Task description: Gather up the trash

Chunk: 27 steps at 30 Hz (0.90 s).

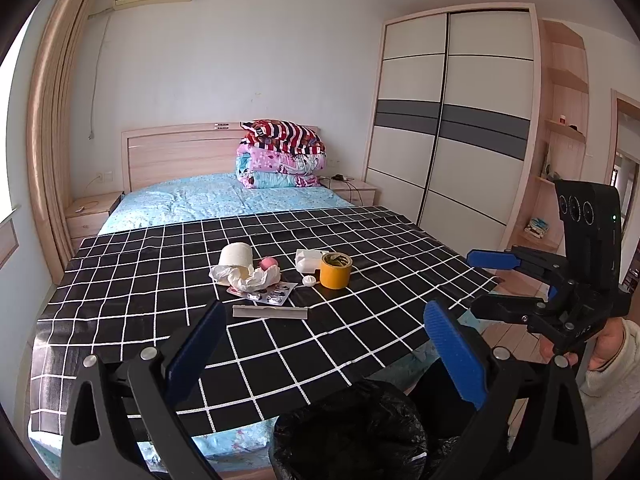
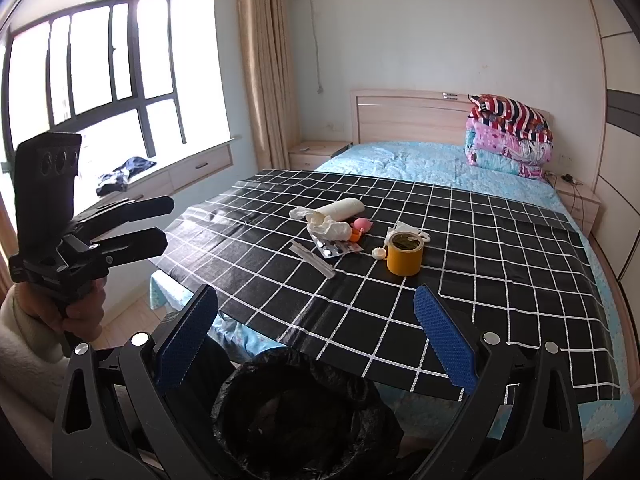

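The trash is seen in a small cluster on the black checked cloth [image 1: 132, 280] that covers the foot of the bed [image 1: 192, 196], ahead of both claws and beyond the bin [image 2: 296, 412], which stands on the floor just below and between them. The left claw [image 1: 324, 356] is held with its jaws wide apart and nothing between them; the right claw [image 2: 316, 340] is likewise spread and empty. Neither touches the cloth.

The strip [image 1: 270, 312] is the nearest piece to the left claw. It lies flat, straight ahead, and its long axis runs across that claw's line of approach, from jaw side to jaw side. From the right claw the same strip [image 2: 313, 259] is seen ahead and slightly to its left, lying slantwise. It is judged that the left claw is the better placed for it, but a turn of the wrist would be needed so that the jaws close across the narrow width, not along the length.

Just beyond the strip lie the blister packs [image 1: 266, 293], then the crumpled tissue [image 1: 246, 276] touching the paper roll [image 1: 237, 255]. The tape roll [image 2: 405, 253] stands upright ahead of the right claw, nearer to it than to the left, with the small cap [image 2: 379, 253] just beside it.
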Each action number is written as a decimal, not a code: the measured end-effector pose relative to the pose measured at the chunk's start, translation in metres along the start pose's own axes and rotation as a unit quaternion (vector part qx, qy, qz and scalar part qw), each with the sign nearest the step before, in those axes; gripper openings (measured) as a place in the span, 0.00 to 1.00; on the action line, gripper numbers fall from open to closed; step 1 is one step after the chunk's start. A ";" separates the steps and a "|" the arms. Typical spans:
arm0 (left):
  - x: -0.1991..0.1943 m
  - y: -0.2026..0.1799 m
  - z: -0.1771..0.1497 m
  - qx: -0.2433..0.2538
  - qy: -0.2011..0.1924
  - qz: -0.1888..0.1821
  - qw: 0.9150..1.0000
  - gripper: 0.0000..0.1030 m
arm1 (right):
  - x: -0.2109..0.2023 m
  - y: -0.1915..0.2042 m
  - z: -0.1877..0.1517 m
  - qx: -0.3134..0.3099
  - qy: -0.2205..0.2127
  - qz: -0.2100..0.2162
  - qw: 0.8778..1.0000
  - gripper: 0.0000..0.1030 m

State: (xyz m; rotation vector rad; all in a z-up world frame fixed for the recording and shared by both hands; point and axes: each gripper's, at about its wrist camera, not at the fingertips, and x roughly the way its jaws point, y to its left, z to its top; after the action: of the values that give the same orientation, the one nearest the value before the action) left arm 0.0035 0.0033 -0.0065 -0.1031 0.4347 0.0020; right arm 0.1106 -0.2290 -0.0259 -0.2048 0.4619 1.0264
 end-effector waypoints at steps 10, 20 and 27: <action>0.028 0.022 0.000 0.023 0.036 0.004 0.999 0.92 | 0.022 -0.014 0.005 0.007 0.005 -0.013 1.000 0.97; 0.075 0.047 0.010 0.076 0.100 -0.017 0.992 0.92 | 0.060 -0.034 0.023 -0.009 0.020 -0.043 0.999 0.97; 0.112 0.062 0.015 0.113 0.143 -0.043 0.982 0.92 | 0.095 -0.054 0.028 -0.002 0.040 -0.042 0.998 0.97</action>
State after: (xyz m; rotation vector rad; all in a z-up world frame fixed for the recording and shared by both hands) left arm 0.1096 0.0643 -0.0465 0.1039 0.7135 -0.1482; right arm 0.2058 -0.1724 -0.0476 -0.2678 0.5204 0.9394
